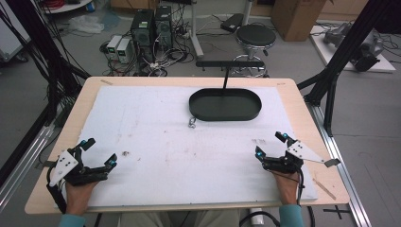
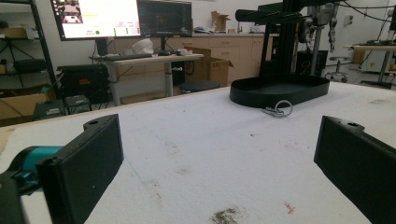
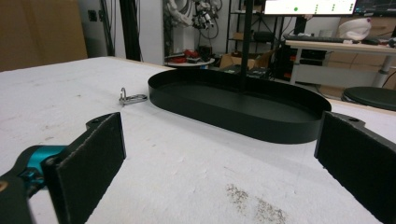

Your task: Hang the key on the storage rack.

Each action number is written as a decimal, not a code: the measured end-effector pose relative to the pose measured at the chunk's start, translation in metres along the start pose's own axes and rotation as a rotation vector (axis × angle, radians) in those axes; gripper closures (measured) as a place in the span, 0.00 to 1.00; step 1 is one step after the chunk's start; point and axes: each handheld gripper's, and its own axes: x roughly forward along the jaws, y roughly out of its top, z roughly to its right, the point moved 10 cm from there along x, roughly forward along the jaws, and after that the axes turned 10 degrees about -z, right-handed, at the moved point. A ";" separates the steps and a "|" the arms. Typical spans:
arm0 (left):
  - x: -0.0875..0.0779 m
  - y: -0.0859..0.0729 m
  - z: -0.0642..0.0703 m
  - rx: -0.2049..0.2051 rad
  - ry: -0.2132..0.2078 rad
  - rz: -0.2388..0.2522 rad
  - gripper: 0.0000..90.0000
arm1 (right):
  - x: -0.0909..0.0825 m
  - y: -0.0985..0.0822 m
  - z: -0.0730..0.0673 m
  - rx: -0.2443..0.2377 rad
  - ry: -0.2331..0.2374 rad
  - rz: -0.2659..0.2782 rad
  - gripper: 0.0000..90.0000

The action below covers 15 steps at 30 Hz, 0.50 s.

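A white-covered bench [image 1: 156, 137] carries a black oval tray [image 1: 225, 105] toward its far side. Just beside the tray's near-left rim lies a small metal clip [image 1: 192, 122], perhaps a keyring clasp. The left gripper [image 1: 97, 152] and right gripper [image 1: 270, 143] rest at the near corners, well apart, each with jaws spread wide and holding nothing.

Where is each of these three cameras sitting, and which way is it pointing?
High view: above the person's side, looking forward and down on the white-covered wooden table; forearms, left gripper, right gripper show.
Left gripper view: rides the left gripper, low, facing across the table; two open black jaws.
Right gripper view: rides the right gripper, facing likewise; open jaws.
Shared: black oval metal tray and small metal ring clip beside it.
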 end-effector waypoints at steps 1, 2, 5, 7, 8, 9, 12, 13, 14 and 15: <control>0.000 0.000 0.000 0.000 0.000 0.002 0.02 | 0.001 0.001 0.000 0.003 0.003 -0.012 0.01; 0.000 0.000 0.000 0.002 0.000 0.002 0.02 | 0.001 0.002 -0.001 0.006 0.007 -0.018 0.01; 0.000 0.000 0.000 0.003 -0.001 0.002 0.02 | 0.003 0.009 -0.002 0.009 0.033 -0.047 0.01; 0.000 0.000 0.000 0.001 0.000 0.002 0.02 | 0.004 0.016 -0.003 -0.010 0.038 -0.057 0.01; 0.000 0.000 0.000 0.000 -0.001 0.001 0.02 | 0.004 0.020 -0.003 -0.013 0.041 -0.064 0.01; 0.000 0.000 0.000 0.001 0.001 0.001 0.02 | 0.005 0.024 -0.004 -0.018 0.046 -0.072 0.01; 0.000 0.000 0.000 -0.001 0.000 0.000 0.02 | 0.008 0.037 -0.005 -0.040 0.063 -0.091 0.01; 0.000 0.000 0.000 -0.001 0.000 0.001 0.02 | 0.009 0.042 -0.005 -0.046 0.071 -0.098 0.01; 0.000 0.000 0.000 -0.001 0.000 0.001 0.02 | 0.011 0.046 -0.005 -0.045 0.076 -0.112 0.01; 0.000 0.000 0.000 0.000 0.000 0.000 0.02 | 0.012 0.048 -0.006 -0.040 0.081 -0.121 0.01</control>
